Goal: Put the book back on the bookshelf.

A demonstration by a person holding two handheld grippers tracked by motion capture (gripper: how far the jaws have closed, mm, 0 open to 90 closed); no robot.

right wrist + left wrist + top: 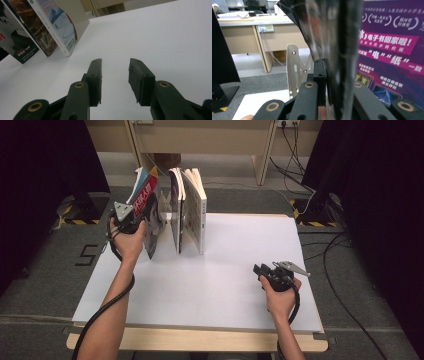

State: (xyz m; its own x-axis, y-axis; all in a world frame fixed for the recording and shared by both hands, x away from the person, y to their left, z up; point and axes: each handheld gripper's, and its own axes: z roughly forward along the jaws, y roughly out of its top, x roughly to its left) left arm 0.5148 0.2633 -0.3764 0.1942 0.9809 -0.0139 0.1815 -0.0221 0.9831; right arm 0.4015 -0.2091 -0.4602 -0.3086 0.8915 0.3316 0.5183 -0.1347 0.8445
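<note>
While the left gripper (131,216) pinches the leftmost book (150,215), tugging it could topple the two leaning books (189,210) beside it. Right gripper (114,75) rests empty, jaws apart.

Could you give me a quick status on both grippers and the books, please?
Left gripper shut on leftmost book, at the row's end. Right gripper open over the white table, holding nothing. Other books standing; nothing in the way.

Grey carpet (45,270) — perhaps wooden desks (242,32) behind

left tool (142,217) clamped shut; right tool (115,75) spread apart, low.
</note>
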